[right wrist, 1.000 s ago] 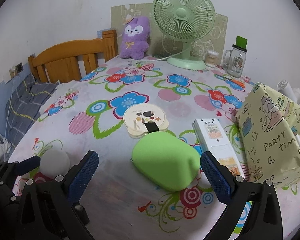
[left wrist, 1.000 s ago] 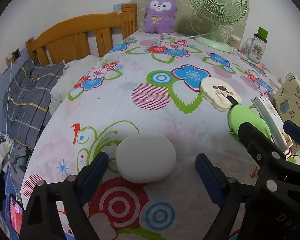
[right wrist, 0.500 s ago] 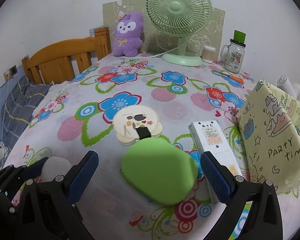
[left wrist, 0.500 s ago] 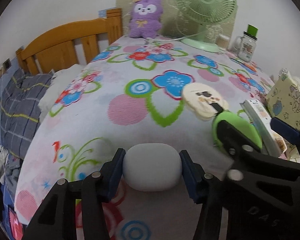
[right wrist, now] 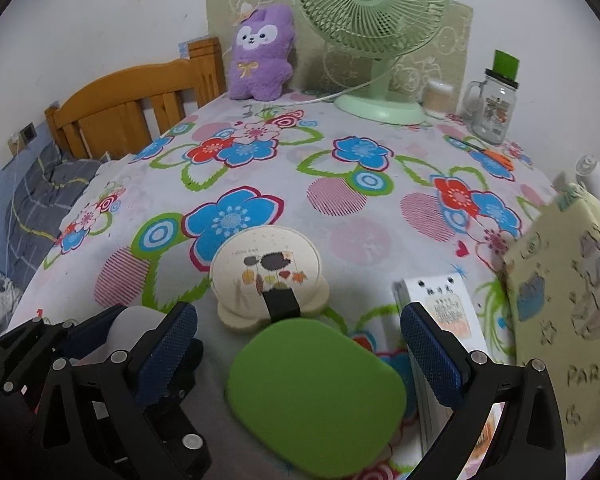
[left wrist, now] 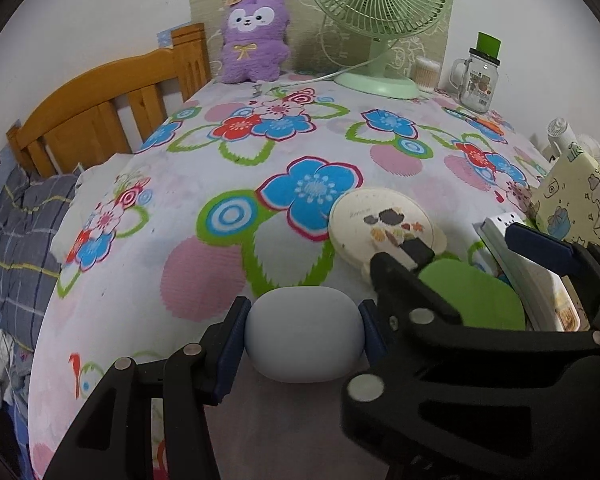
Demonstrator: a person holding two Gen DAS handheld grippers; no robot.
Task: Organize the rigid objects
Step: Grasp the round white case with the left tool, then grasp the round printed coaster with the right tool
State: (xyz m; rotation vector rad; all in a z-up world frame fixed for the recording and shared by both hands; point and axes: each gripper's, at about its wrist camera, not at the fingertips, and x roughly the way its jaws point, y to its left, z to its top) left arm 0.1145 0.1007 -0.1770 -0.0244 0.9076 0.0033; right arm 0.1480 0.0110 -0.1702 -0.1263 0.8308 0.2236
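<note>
White case [left wrist: 303,334] sits pinched between left claw [left wrist: 302,330] pads.

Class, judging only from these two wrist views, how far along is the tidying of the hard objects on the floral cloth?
Done: nothing looks grouped yet. In hand: the left gripper has its jaws shut on the white rounded case; the right gripper straddles the green case, jaws open. Left: the round cream compact and the white remote lie loose beside them.
</note>
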